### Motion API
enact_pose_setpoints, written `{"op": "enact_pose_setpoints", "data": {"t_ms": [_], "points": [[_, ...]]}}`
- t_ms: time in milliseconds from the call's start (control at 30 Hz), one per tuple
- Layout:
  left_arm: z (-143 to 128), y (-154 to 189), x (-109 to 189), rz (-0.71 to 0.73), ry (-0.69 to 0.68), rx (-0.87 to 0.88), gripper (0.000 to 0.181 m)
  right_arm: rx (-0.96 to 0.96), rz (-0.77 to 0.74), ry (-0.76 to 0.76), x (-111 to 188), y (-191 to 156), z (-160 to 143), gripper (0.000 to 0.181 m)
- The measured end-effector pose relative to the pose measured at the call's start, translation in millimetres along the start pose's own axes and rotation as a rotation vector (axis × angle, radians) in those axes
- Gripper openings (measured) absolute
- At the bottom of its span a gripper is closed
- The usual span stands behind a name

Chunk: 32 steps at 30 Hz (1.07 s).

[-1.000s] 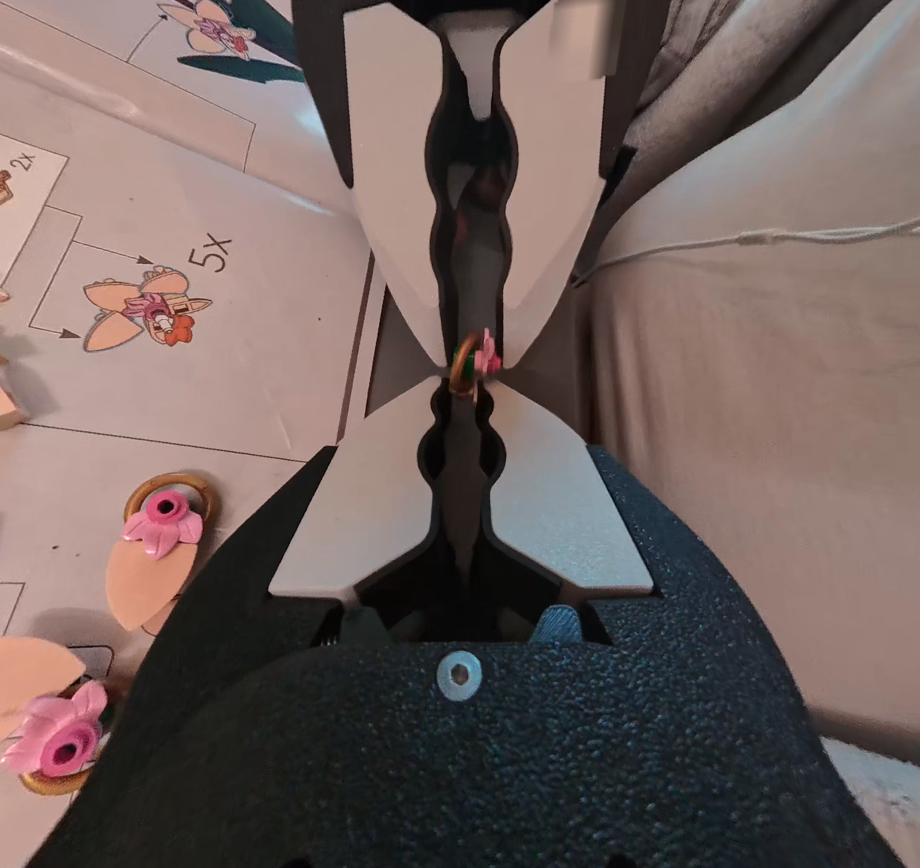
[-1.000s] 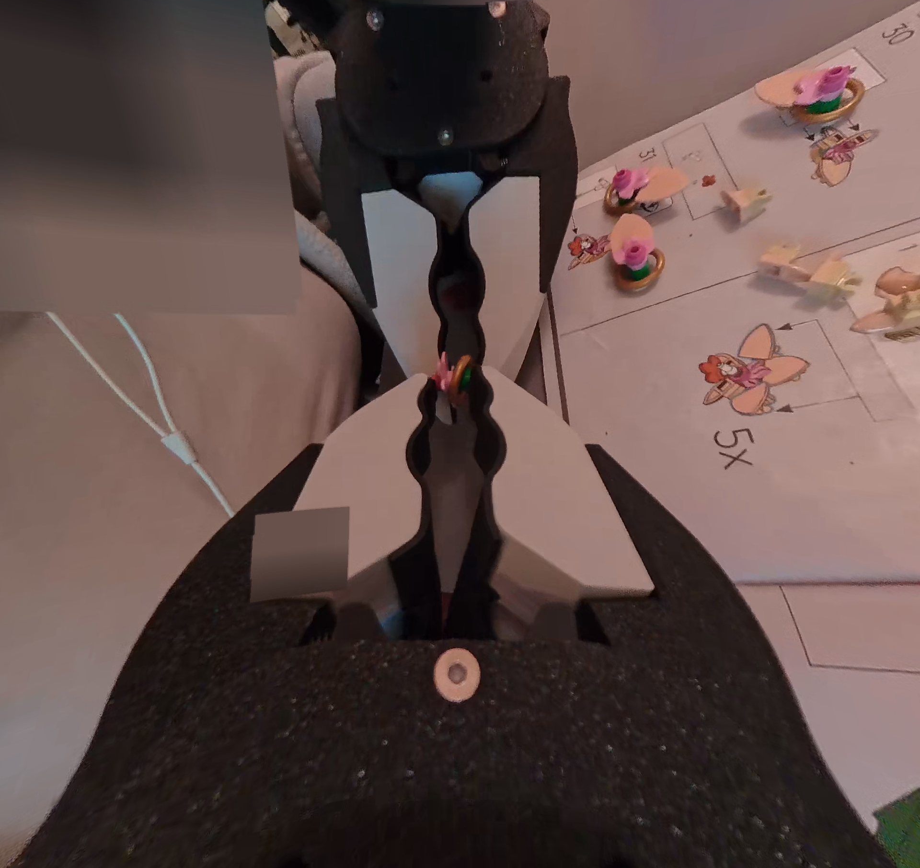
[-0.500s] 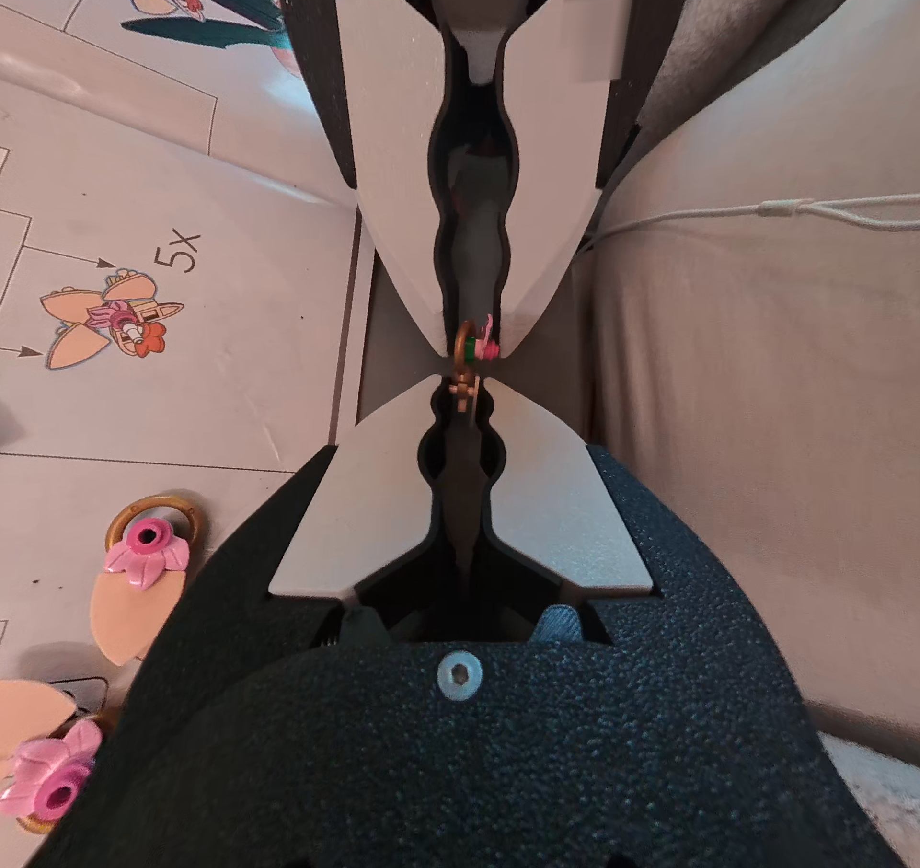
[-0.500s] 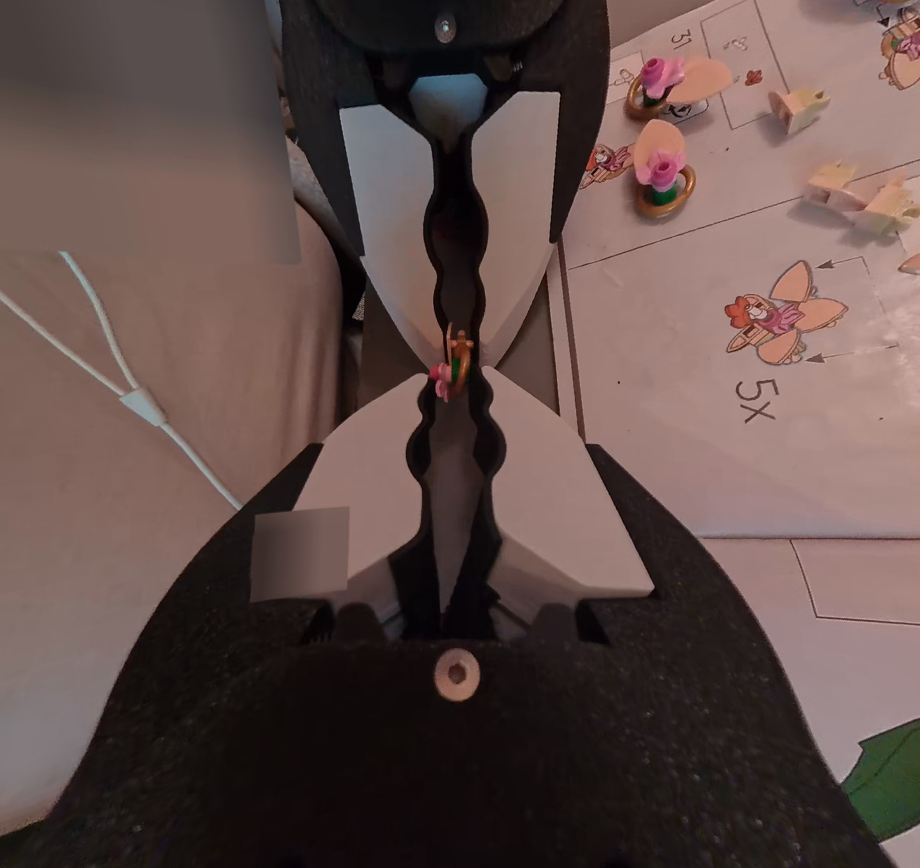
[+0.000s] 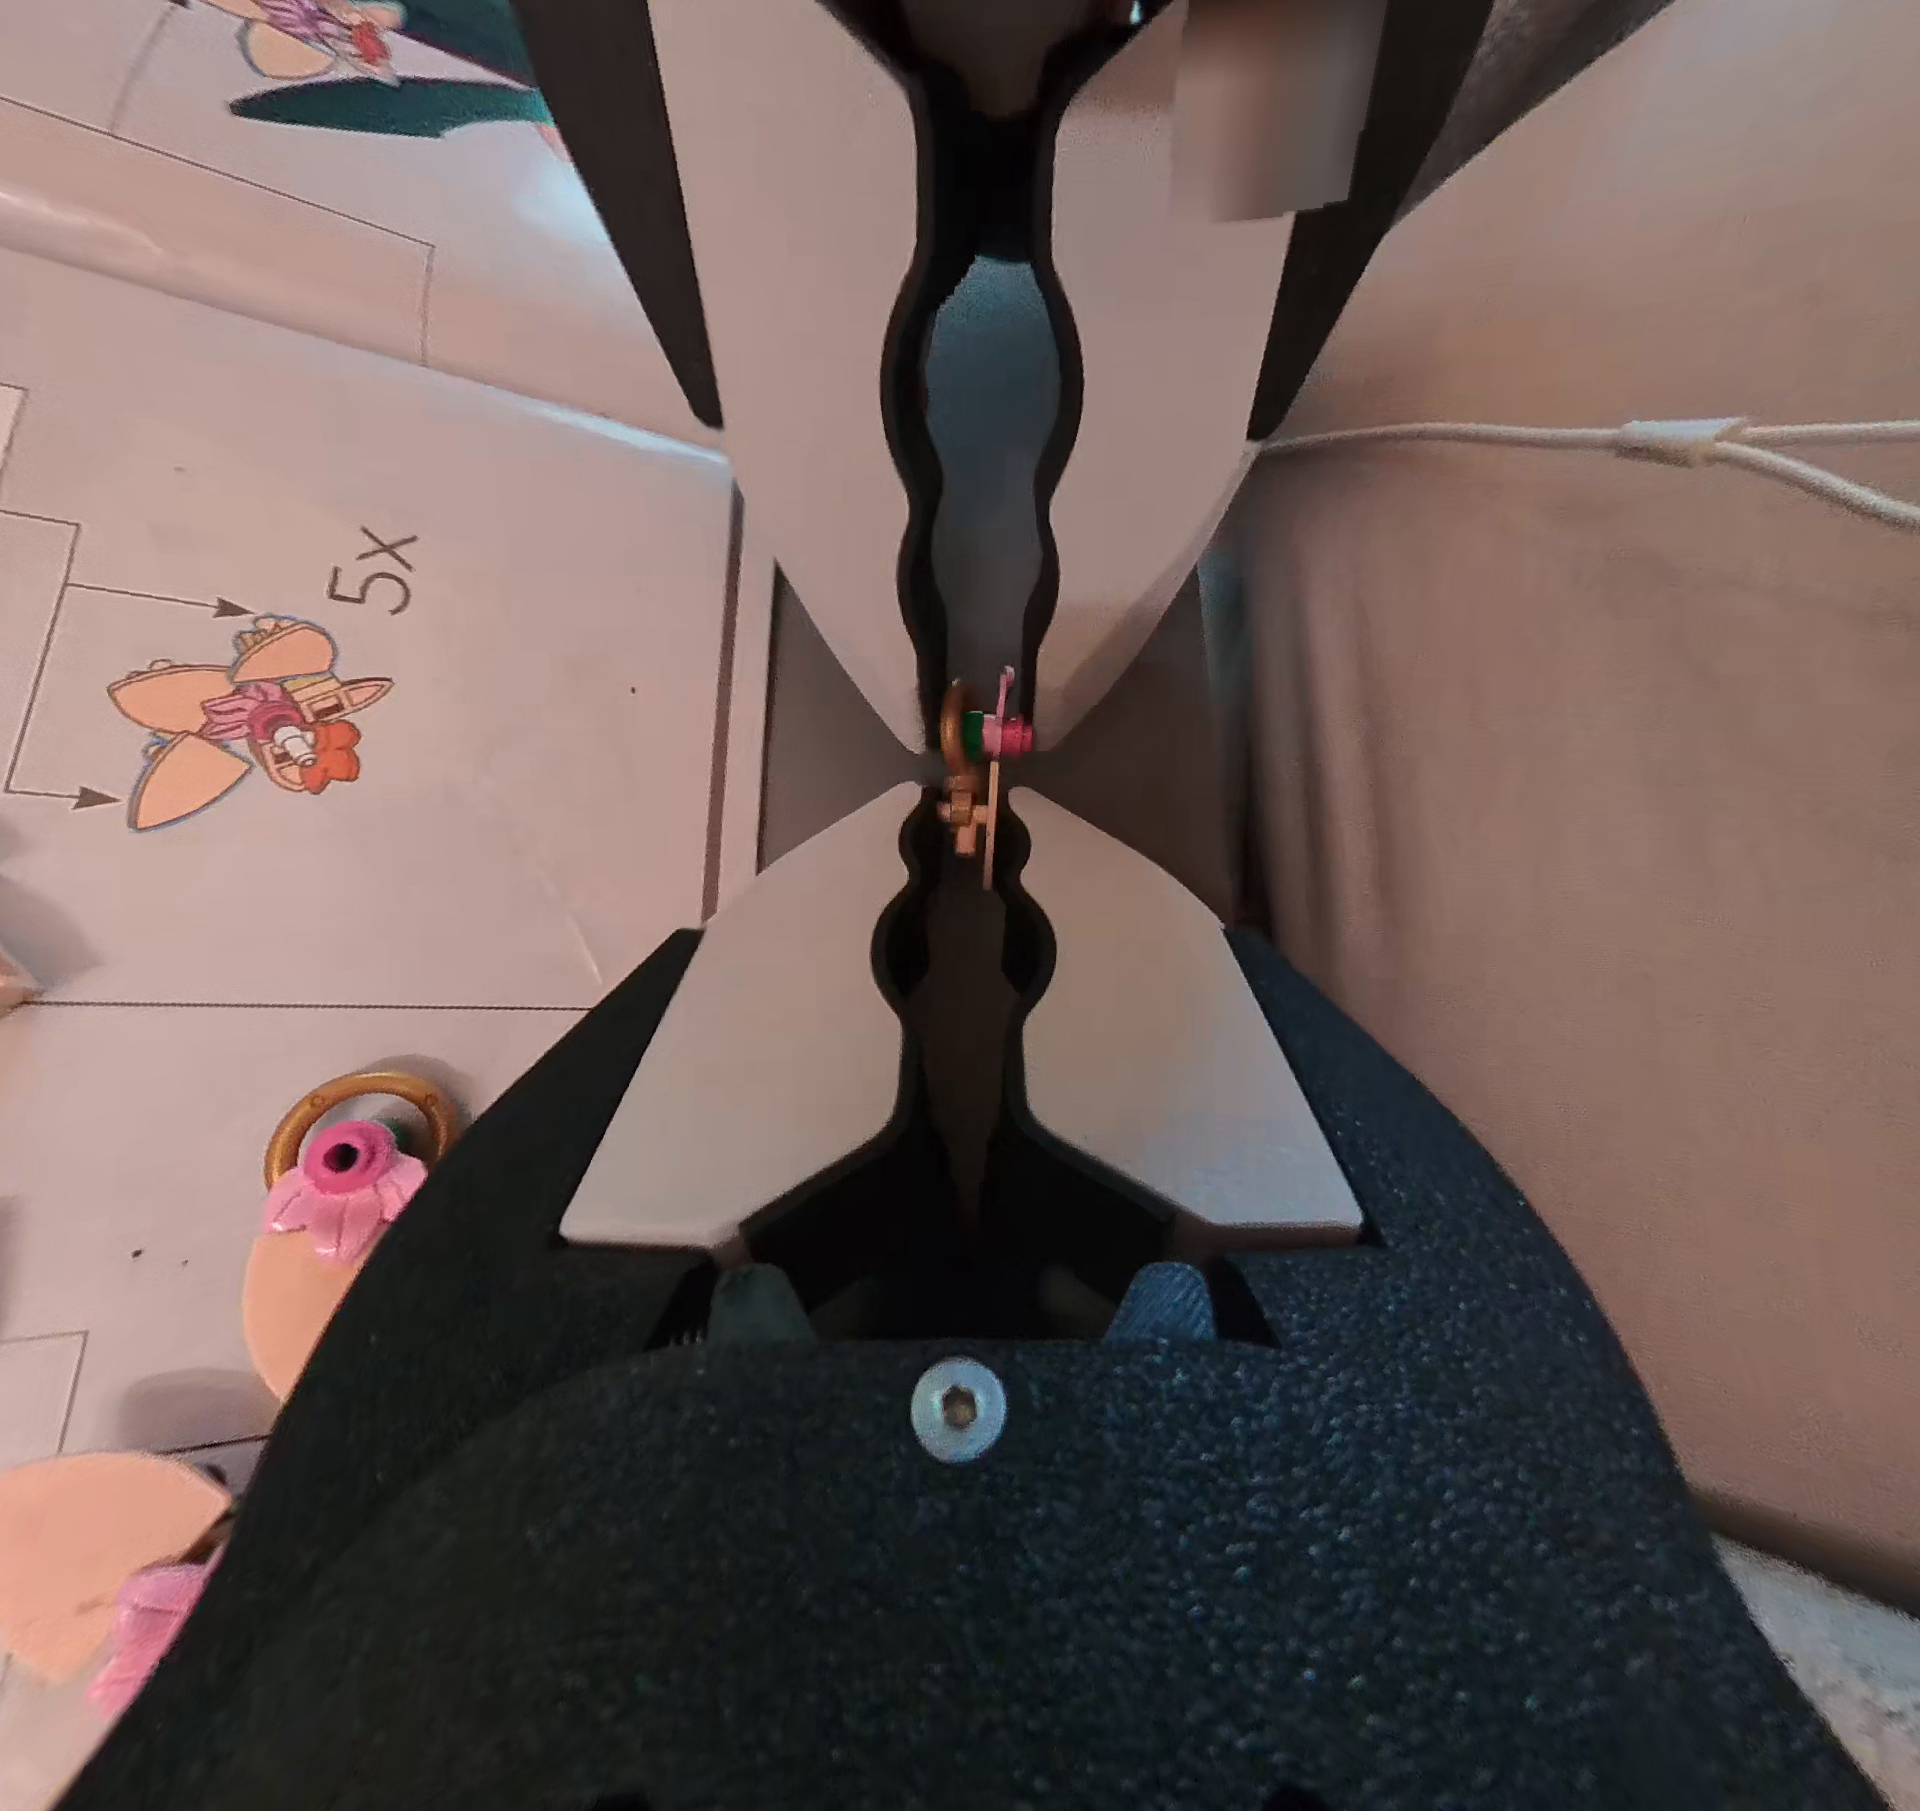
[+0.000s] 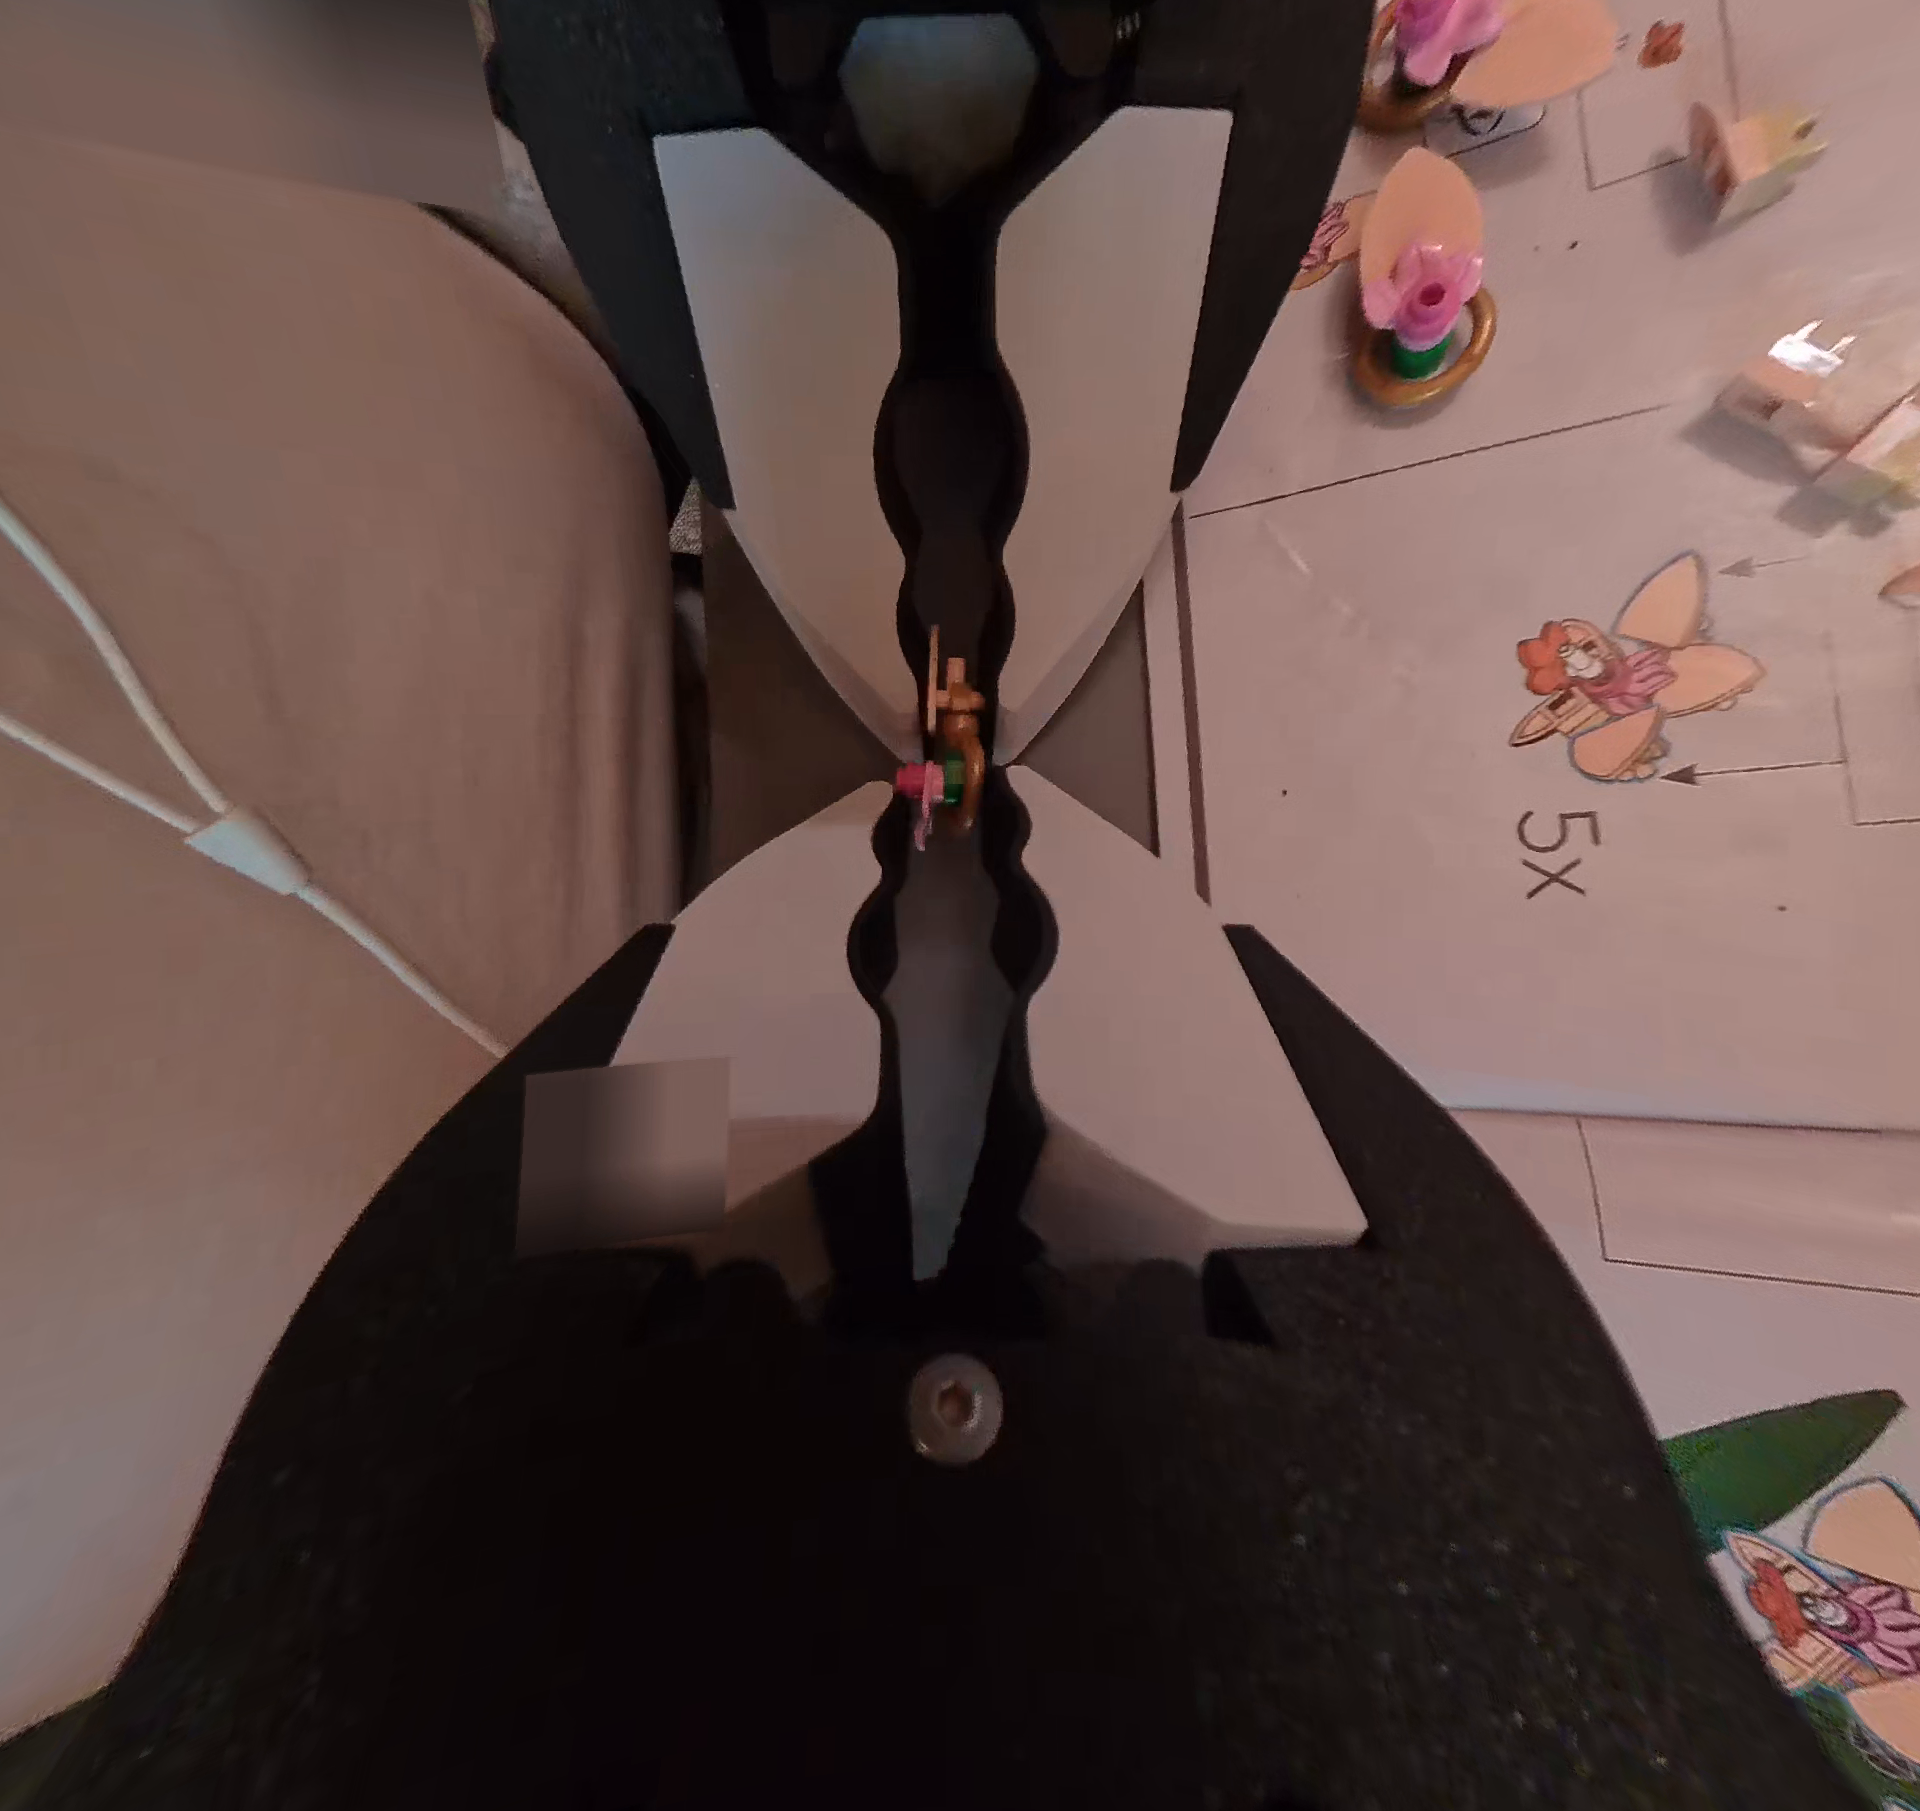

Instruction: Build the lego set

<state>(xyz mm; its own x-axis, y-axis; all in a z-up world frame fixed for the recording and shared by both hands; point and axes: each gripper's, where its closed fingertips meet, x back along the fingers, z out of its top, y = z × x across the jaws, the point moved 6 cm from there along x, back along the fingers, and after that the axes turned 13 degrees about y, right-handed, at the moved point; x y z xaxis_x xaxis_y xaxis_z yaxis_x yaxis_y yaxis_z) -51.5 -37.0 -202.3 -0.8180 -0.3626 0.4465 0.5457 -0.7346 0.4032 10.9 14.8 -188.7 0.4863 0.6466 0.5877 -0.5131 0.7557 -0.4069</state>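
My two grippers meet tip to tip over the edge of the instruction booklet (image 5: 499, 826). Between them is one small flower piece (image 5: 982, 731): a gold ring, a green stud, a pink blossom and a thin tan petal (image 5: 994, 826). My left gripper (image 5: 971, 800) is shut on the petal and gold clip end. My right gripper (image 6: 940, 811) is shut on the ring and blossom end (image 6: 940, 782). The right gripper shows at the top of the left wrist view and the left gripper at the top of the right wrist view.
Finished flower pieces lie on the booklet (image 6: 1423, 307), (image 6: 1455, 26), (image 5: 343, 1169). Loose cream bricks (image 6: 1756, 161), (image 6: 1829, 431) lie farther out. Beige fabric with a white cord (image 6: 239, 842) fills the other side.
The two grippers have closed in on each other. The gold clip and tan petal now show inside the left gripper's tips, where only the ring and blossom showed before.
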Motion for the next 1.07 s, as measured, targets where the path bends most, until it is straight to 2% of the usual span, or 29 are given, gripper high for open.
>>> {"op": "enact_pose_setpoints", "data": {"t_ms": [67,100,267,333,400,467,533,567,667,767,833,1033,1067], "points": [[1.5,-0.6,3.1,-0.003,0.032,0.010,0.009,-0.008,0.002,0.053,2.2,1.5,1.4,0.015],[3.8,-0.5,6.1,-0.010,0.069,0.016,0.009,-0.025,0.006,0.110,4.8,2.4,2.7,0.024],[12.3,-2.5,15.9,-0.011,0.233,0.103,0.009,-0.235,0.071,0.574,22.6,7.3,8.3,0.069],[15.1,-1.1,15.7,-0.027,0.283,0.142,0.009,-0.238,0.065,0.656,26.7,8.8,7.7,0.061],[17.2,-0.3,15.7,-0.038,0.327,0.179,0.009,-0.164,0.060,0.654,27.5,6.3,6.0,0.053],[17.2,-1.9,16.4,-0.030,0.347,0.214,0.009,-0.138,0.051,0.588,25.6,5.5,2.7,0.045],[16.9,-1.4,17.6,-0.044,0.362,0.236,0.009,-0.178,0.086,0.561,25.0,5.2,1.0,0.036],[16.0,-0.3,17.0,-0.058,0.356,0.248,0.009,-0.207,0.113,0.575,25.8,5.1,2.0,0.040],[15.8,1.2,14.6,-0.069,0.350,0.263,0.009,-0.203,0.153,0.588,25.5,5.5,4.1,0.027],[16.3,-0.7,14.9,-0.074,0.368,0.306,0.009,-0.208,0.188,0.571,21.4,4.7,4.5,0.026],[16.0,0.1,14.2,-0.086,0.365,0.323,0.009,-0.216,0.181,0.593,22.2,6.8,5.6,0.015],[14.1,2.1,12.3,-0.165,0.323,0.395,0.010,-0.287,0.247,0.567,19.7,6.8,3.0,0.015],[13.7,3.3,12.5,-0.185,0.317,0.406,0.016,-0.310,0.255,0.563,18.6,7.2,2.0,0.015]]}}
